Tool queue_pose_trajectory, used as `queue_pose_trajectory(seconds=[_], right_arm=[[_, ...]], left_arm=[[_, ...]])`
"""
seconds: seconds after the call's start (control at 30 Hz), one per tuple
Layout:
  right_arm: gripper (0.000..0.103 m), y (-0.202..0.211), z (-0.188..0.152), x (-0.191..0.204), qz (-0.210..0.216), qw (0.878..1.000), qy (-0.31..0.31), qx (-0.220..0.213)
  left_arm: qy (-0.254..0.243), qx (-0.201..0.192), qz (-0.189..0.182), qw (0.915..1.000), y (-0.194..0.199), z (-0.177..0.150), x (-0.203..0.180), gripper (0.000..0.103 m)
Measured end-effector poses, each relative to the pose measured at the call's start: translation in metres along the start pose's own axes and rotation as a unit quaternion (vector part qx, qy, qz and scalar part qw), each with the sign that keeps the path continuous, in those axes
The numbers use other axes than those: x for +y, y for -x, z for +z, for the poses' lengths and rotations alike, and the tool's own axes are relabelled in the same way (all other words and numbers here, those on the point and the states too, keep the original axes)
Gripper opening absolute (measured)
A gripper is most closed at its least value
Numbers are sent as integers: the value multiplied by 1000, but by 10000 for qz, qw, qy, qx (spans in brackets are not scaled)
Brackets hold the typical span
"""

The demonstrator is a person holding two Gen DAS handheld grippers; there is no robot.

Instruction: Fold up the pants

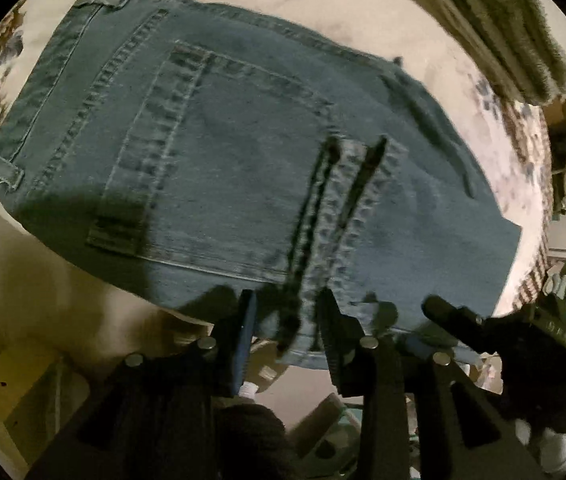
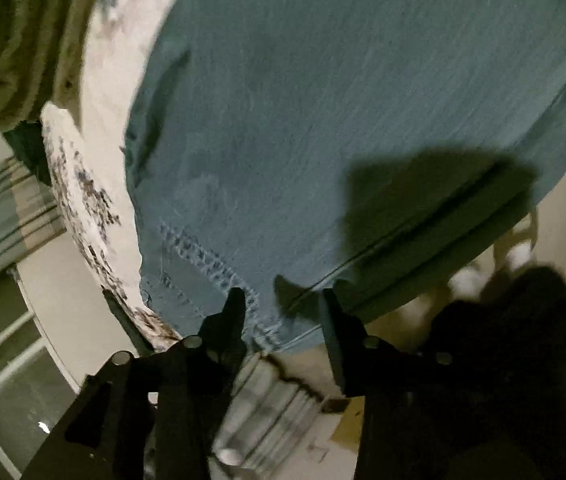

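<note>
Blue denim pants (image 1: pixel 219 152) lie folded on a floral bedspread (image 1: pixel 463 92), back pocket up, waistband at the left. My left gripper (image 1: pixel 287 320) is open at the near edge of the denim, its jaws standing either side of the hem without closing on it. The right gripper (image 1: pixel 503 344) shows beside it at the right. In the right wrist view the pants (image 2: pixel 343 120) fill the frame, and my right gripper (image 2: pixel 283 308) is open at the near edge by the stitched hem, holding nothing.
Folded olive towels (image 1: pixel 495 28) lie at the bed's far right, also in the right wrist view (image 2: pixel 27 40). The bed edge runs just under both grippers. Boxes and clutter (image 1: pixel 15 392) sit on the floor below. A window frame (image 2: pixel 3 360) is at the left.
</note>
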State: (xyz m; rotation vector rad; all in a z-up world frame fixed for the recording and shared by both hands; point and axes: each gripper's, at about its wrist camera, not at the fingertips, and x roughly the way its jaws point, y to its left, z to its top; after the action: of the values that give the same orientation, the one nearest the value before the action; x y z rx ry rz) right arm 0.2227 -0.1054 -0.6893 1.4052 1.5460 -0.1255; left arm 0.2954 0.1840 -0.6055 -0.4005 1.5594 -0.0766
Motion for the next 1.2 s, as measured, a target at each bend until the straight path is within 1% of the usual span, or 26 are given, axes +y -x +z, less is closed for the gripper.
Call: queue_pose_trajectory(seconds=[0.07, 0.13, 0.2, 0.23, 0.27, 0.3, 0.33, 0.37, 0.53, 0.7, 0.8, 0.83, 0.9, 1.0, 1.07, 1.1, 1.13, 1.2], right_arm=[[41, -19, -3, 3, 70, 9993, -300, 210], [41, -40, -6, 8, -244, 9980, -486, 337], [41, -55, -8, 10, -584, 9964, -507, 355], [39, -59, -9, 12, -709, 9959, -477, 303], [27, -60, -10, 15, -833, 9953, -433, 231], [22, -61, -12, 16, -994, 9941, -397, 183], [15, -59, -15, 17, -1036, 9939, -379, 74], [9, -56, -18, 19, -1051, 9939, -321, -2], [8, -41, -43, 40, -1071, 9931, 389, -280], [8, -32, -62, 51, -1090, 9908, 730, -347], [8, -30, -59, 47, -1121, 9906, 715, -314], [8, -31, -56, 41, -1105, 9913, 650, -291], [8, -37, -55, 39, -1136, 9908, 670, -313], [8, -52, -47, 35, -1269, 9885, 754, -318], [9, -61, -42, 32, -1328, 9872, 850, -256], [10, -63, -40, 31, -1319, 9872, 868, -239], [13, -64, -37, 28, -1234, 9886, 852, -158], [16, -62, -34, 26, -1159, 9895, 865, -47]], left_arm=[[4, -50, 70, 10000, -2, 0, 3, 29], [20, -86, 135, 9999, -2, 0, 7, 29], [21, -81, 137, 9999, -3, -1, 11, 29], [35, -69, 140, 9999, -4, -1, 13, 29], [37, -63, 129, 9999, -5, -2, 15, 29], [41, -53, 121, 9999, -5, -2, 19, 29], [68, -44, 109, 9999, -6, -3, 22, 29], [93, -41, 77, 9999, -6, -2, 22, 29], [117, -96, -75, 9999, -1, 0, 29, 29], [164, -135, -210, 9996, 7, 2, 40, 29], [165, -160, -255, 9994, 10, 6, 42, 29], [155, -178, -269, 9994, 10, 7, 42, 29], [97, -205, -300, 9993, 10, 12, 40, 29], [123, -192, -523, 9984, 6, 24, 33, 29], [96, -157, -737, 9971, 3, 31, 26, 34], [38, -121, -877, 9961, 1, 36, 19, 41], [-25, -83, -975, 9952, -2, 39, 13, 45], [-165, 12, -1065, 9942, -9, 44, -1, 46]])
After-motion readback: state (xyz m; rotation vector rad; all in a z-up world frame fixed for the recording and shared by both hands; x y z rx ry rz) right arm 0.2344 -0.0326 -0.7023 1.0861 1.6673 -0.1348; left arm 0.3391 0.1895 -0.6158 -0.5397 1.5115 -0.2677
